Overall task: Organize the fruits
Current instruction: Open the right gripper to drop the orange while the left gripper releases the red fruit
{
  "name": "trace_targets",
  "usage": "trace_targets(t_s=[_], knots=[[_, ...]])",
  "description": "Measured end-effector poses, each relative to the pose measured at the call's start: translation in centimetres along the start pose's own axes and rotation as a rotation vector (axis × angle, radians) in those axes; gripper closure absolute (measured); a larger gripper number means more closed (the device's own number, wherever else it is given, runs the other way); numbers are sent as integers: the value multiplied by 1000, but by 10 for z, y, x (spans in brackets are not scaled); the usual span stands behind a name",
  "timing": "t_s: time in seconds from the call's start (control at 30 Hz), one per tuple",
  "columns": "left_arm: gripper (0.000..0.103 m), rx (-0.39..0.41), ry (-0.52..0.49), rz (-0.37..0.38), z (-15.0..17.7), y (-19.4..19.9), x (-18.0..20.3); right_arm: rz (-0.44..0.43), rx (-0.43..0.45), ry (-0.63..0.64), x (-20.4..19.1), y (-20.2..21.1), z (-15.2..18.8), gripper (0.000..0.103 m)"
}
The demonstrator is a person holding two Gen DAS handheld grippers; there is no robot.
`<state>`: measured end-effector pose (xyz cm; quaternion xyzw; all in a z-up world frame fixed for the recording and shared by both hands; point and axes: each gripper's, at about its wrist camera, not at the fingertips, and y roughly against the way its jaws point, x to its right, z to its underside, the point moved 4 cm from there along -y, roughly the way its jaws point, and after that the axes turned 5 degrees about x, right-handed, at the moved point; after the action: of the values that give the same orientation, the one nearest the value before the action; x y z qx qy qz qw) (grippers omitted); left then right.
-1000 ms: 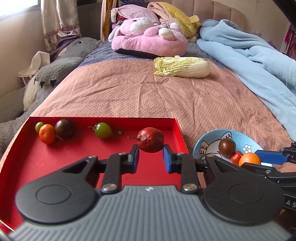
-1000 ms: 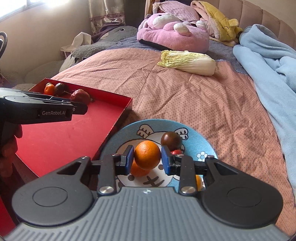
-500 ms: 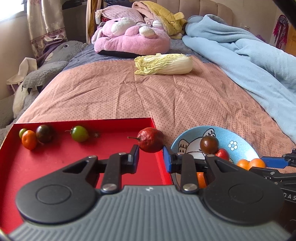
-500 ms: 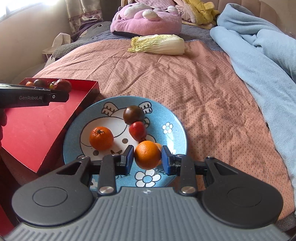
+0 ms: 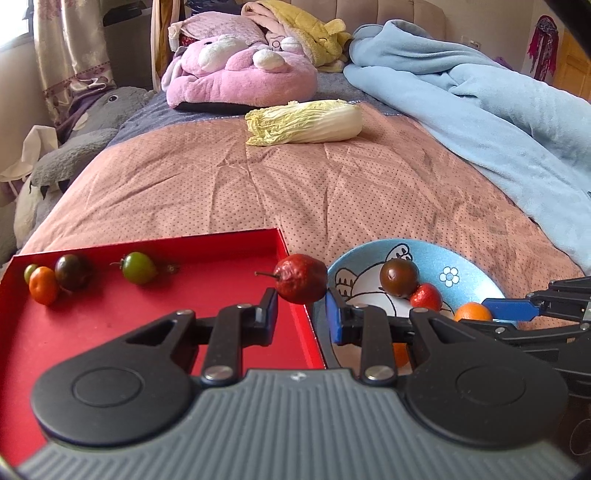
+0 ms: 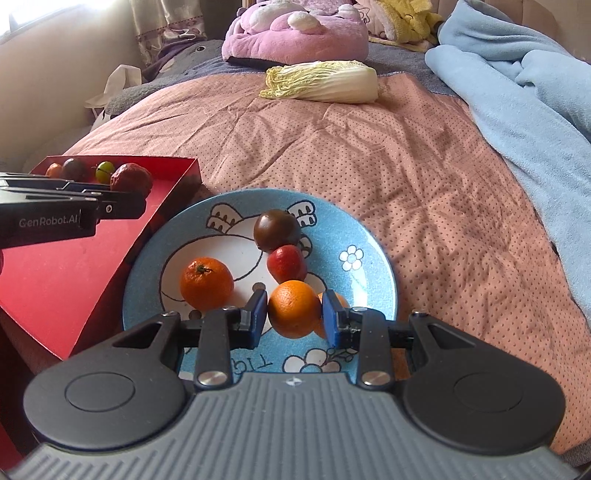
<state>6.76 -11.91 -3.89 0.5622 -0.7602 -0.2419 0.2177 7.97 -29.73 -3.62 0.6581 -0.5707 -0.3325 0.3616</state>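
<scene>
My left gripper [image 5: 301,314] is shut on a wrinkled dark red fruit [image 5: 301,282], held over the right edge of the red tray [image 5: 110,325]. The tray holds a small orange [image 5: 43,285], a dark tomato [image 5: 72,272] and a green tomato [image 5: 138,267]. My right gripper [image 6: 294,319] is shut on an orange [image 6: 293,314] just above the blue cartoon plate [image 6: 373,280]. On the plate lie a mandarin [image 6: 206,283], a dark tomato [image 6: 277,229] and a small red fruit [image 6: 287,263]. The left gripper also shows in the right wrist view [image 6: 122,205].
The tray and plate rest side by side on a pink dotted bedspread [image 6: 369,147]. A napa cabbage [image 6: 325,85] lies farther up the bed. A blue blanket [image 6: 535,92] is heaped on the right, and plush toys [image 6: 295,29] sit at the headboard.
The left gripper has carried the red fruit rightward from the tray's middle to its right edge, toward the plate. The right gripper has pulled back with the orange over the plate's near side.
</scene>
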Motion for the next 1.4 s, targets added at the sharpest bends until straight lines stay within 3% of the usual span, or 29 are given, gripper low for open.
trace_targets(t_s=[0.2,0.27,0.4,0.63,0.9,1.4], knots=[[72,0,-33,24,3,1,10,16,51,-15,5,7,-8,64],[72,-1,-48,35,4,1,15,24,68,-27,7,10,-10,50],[72,-5,-81,64,9,2,26,29,82,-32,10,14,-10,48],[72,-26,-130,142,21,2,51,40,67,-33,12,14,-7,48],[72,-47,-175,218,31,0,69,120,25,2,14,9,-10,37],[71,-19,-202,224,29,-4,76,138,53,-1,16,14,-18,31]])
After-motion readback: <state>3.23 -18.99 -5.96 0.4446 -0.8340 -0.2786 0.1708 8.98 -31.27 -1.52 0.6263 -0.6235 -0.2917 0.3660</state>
